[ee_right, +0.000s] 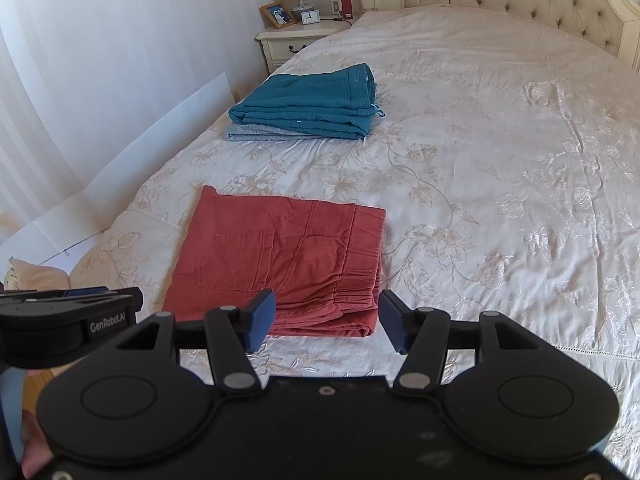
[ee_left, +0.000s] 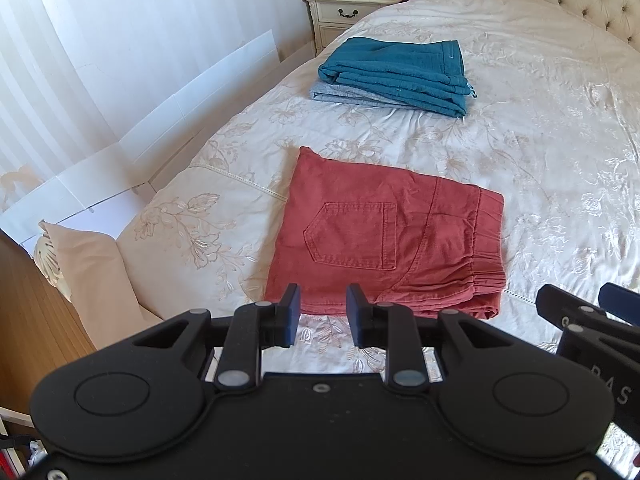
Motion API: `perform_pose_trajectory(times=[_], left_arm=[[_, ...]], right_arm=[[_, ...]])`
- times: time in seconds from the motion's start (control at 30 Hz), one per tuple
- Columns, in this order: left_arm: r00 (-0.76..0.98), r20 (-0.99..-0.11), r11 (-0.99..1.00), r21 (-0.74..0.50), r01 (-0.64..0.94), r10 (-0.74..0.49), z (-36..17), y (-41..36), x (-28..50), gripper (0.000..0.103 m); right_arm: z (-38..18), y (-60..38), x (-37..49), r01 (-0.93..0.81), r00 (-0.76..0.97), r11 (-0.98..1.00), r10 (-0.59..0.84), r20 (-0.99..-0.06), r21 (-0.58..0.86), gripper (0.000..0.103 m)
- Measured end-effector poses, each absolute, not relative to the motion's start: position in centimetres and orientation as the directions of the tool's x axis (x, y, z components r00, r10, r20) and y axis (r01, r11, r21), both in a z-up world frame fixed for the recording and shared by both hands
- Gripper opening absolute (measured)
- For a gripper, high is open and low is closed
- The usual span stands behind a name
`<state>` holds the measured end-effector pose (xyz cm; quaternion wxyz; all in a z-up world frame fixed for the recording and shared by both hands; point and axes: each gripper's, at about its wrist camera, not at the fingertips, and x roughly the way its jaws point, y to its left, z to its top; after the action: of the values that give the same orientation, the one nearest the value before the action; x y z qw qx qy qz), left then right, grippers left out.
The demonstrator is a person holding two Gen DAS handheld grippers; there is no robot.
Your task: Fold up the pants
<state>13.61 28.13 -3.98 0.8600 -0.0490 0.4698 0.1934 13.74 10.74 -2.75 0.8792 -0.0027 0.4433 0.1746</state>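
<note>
Red pants [ee_left: 380,236] lie folded into a flat rectangle on the bed, back pocket up, elastic waistband to the right. They also show in the right wrist view [ee_right: 280,260]. My left gripper [ee_left: 323,310] is open and empty, just short of the pants' near edge. My right gripper [ee_right: 327,320] is open wider and empty, at the near right corner by the waistband. The right gripper shows at the right edge of the left wrist view [ee_left: 588,312]; the left gripper shows at the left of the right wrist view [ee_right: 72,312].
A stack of folded teal pants [ee_left: 396,74] on a grey garment [ee_left: 340,94] lies farther up the bed [ee_left: 540,140]. A nightstand [ee_left: 348,6] with frame, clock and lamp stands beyond. A pillow [ee_left: 88,272] lies at the bed's left edge.
</note>
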Motion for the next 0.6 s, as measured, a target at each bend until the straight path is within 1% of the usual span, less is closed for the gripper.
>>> perform_pose_trajectory(times=[0.6], left_arm=[[0.482, -0.829, 0.923, 0.098, -0.372, 0.282, -4.2, 28.41, 13.65, 0.036]], right_arm=[[-3.38, 11.35, 13.76, -0.304, 0.523, 0.942, 0.29, -0.801, 0.142, 0.06]])
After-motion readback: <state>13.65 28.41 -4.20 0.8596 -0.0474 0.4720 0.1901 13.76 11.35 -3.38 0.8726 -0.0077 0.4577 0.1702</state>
